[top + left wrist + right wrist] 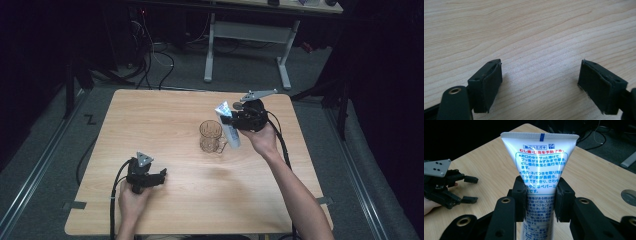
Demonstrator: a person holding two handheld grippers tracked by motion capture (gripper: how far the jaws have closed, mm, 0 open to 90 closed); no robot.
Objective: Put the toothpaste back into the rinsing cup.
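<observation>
Your right gripper (539,197) has its fingers pinching the toothpaste tube (540,162), lifted just beside the glass cup (210,136); dropping it in remains. Your left gripper (541,82) rests on the desk (165,115), fingers spread.

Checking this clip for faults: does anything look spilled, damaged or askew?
Nothing stands out. The right gripper holds the toothpaste tube intact, and the glass mug stands upright on a dry table.
</observation>
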